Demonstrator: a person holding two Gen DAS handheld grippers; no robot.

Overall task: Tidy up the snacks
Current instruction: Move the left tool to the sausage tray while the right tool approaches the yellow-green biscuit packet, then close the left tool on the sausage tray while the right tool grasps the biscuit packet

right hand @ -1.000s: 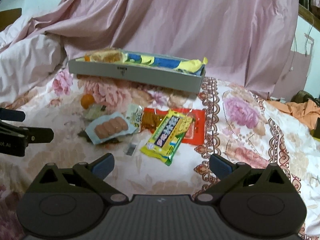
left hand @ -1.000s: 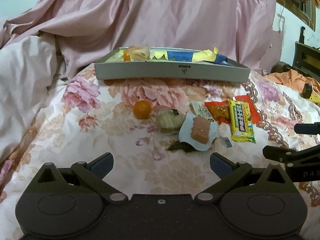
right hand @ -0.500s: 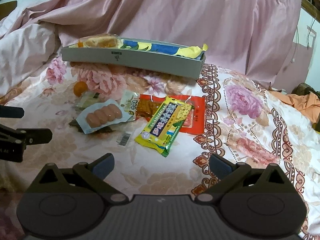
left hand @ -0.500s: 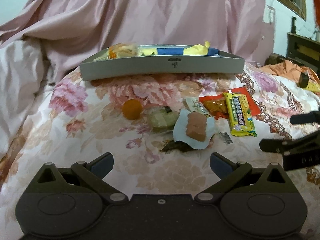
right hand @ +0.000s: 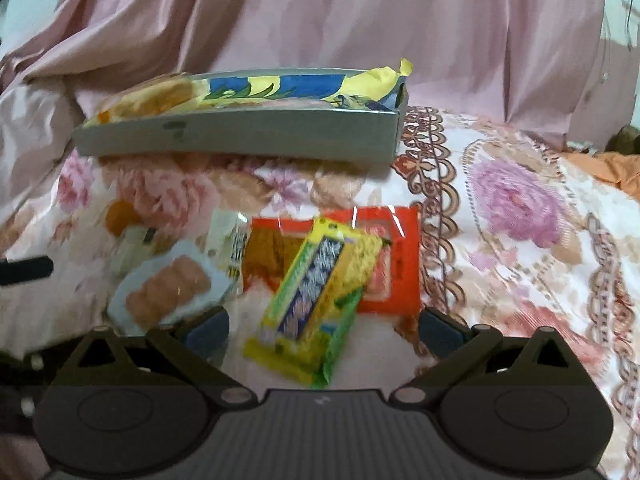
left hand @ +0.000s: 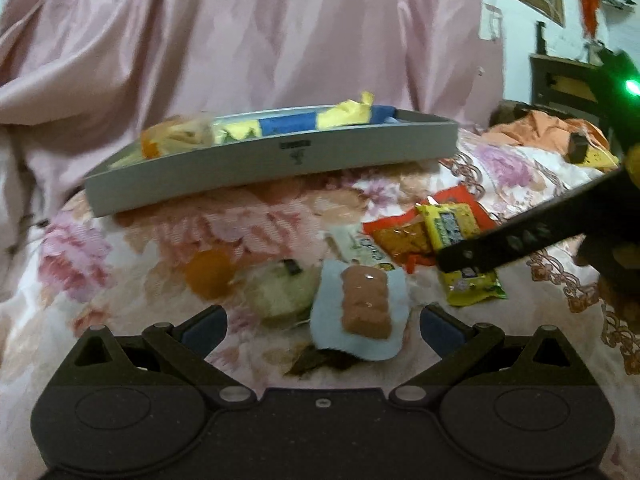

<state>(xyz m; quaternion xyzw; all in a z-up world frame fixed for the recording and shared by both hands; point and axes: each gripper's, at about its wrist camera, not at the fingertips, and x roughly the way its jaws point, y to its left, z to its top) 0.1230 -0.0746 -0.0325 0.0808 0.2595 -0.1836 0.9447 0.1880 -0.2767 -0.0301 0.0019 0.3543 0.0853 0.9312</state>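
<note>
On floral bedspread [right hand: 520,208], just ahead of right gripper [right hand: 324,332]: yellow-green snack pkt [right hand: 316,300], long axis running away & slightly right, lower end between the wide-open, empty jaws. Glossy, flat, overlapping red pkt [right hand: 396,256]. Left gripper [left hand: 324,330] also spread, empty, nearer sausage pkt [left hand: 366,306]. Grey tray [right hand: 240,136] beyond.

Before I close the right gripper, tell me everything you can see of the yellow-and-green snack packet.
The yellow-and-green snack packet is a long, flat, glossy plastic wrapper, yellow with a green edge and a blue band of print down its middle. It looks sealed and full. It lies flat on the floral bedspread, angled, its far end overlapping the red packet. The right gripper is open, fingers either side of its near end, not touching. In the left wrist view the packet is partly hidden behind the other gripper's finger.
</note>
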